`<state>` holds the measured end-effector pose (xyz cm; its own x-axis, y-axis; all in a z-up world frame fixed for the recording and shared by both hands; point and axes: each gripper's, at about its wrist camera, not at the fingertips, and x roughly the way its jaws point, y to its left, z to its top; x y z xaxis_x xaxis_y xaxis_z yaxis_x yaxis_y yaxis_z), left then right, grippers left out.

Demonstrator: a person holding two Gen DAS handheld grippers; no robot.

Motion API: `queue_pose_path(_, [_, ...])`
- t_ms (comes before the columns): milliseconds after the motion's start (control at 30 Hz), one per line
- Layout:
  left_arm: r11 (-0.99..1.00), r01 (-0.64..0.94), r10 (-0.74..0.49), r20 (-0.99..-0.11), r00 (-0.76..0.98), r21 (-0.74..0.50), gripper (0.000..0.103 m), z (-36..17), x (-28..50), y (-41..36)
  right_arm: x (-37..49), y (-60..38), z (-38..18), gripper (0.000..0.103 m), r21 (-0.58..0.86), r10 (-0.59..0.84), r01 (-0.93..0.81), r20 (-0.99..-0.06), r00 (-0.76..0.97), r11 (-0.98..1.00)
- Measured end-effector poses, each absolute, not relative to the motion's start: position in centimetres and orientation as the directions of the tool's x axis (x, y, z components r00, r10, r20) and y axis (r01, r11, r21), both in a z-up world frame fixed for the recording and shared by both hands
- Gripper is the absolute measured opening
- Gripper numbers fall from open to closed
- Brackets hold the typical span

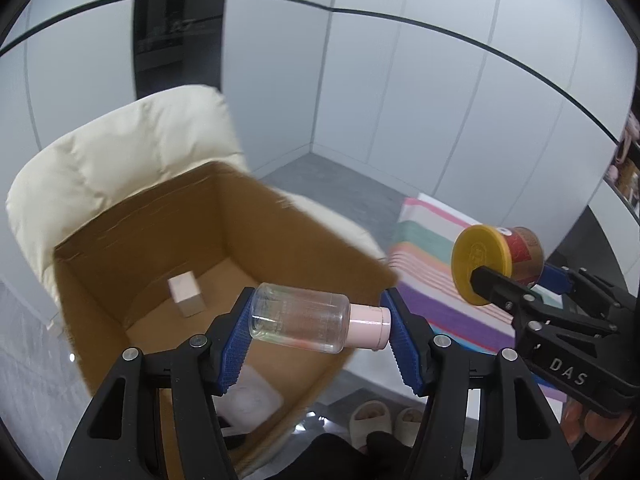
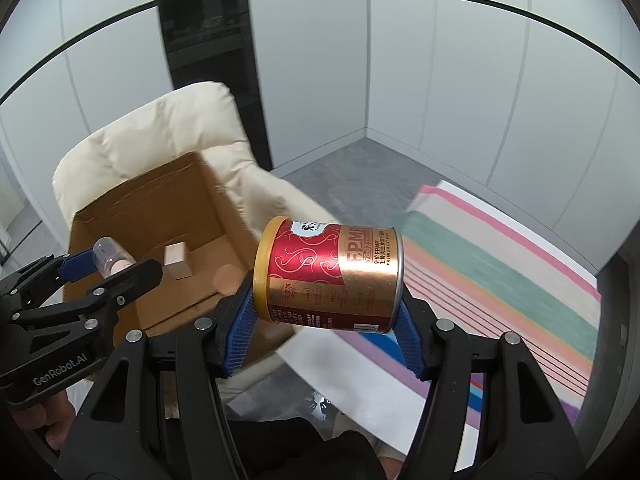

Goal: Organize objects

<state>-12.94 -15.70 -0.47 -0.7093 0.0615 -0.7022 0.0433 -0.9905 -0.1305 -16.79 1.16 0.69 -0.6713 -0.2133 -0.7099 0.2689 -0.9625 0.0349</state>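
White panelled walls and grey floor enclose the scene. Cream armchair (image 1: 120, 152) carries an open cardboard box (image 1: 304, 248) on its seat. Striped cloth (image 2: 500, 276) lies to the right of the chair, well apart from the box.

Box contents visible: small pale carton (image 1: 186, 294) standing upright on the box floor; flat white packet (image 1: 256, 396) near the front wall; a round tan disc (image 2: 226, 278), identity unclear.

Right gripper (image 2: 326, 300): clamped on a red-and-gold cat food tin (image 2: 332, 276), pads on its two ends, yellow lid pointing left, long axis crosswise between the fingers. Tin hangs over the box's right front corner, outside the opening.

Left gripper (image 1: 318, 328): clamped on a clear bottle with pink cap (image 1: 300, 318), base on one pad, cap on the other, axis crosswise and slightly tilted. Bottle sits above the box opening, near its front edge.

Judgement: left hand is nearer the drop zone; box floor lies ahead and below the bottle. Tin needs travel leftward first.
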Motion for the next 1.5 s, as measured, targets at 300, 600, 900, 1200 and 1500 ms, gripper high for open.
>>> queue_pose_path(300, [-0.977,0.183,-0.050,-0.710,-0.702,-0.112,0.090,-1.6,-11.2,-21.8,-16.6,-5.6,0.4,0.064,0.020,-0.277,0.375,-0.709,-0.648,-0.927])
queue_pose_path(600, [-0.942,0.323,-0.165,-0.707,-0.687,-0.095,0.103,-1.2,-8.1,-27.1,-16.6,-10.9,-0.2,0.064,0.027,-0.329,0.449,-0.719,-0.612,-0.893])
queue_pose_path(900, [-0.932,0.354,-0.209,-0.681,-0.702,-0.079,0.103,-0.4,-5.6,-29.6,-16.7,-15.4,-1.4,0.064,0.042,-0.354,0.491,-0.748,-0.562,-0.870])
queue_pose_path(1200, [-0.931,0.355,-0.200,-0.691,-0.695,-0.088,0.103,-0.6,-5.4,-30.0,-17.3,-15.6,-2.1,0.090,0.045,-0.313,0.437,-0.764,-0.564,-0.898])
queue_pose_path(1500, [-0.940,0.327,-0.175,-0.687,-0.705,-0.096,0.103,-0.3,-7.6,-27.7,-18.0,-11.6,-1.4,0.103,0.071,-0.304,0.380,-0.740,-0.600,-0.922])
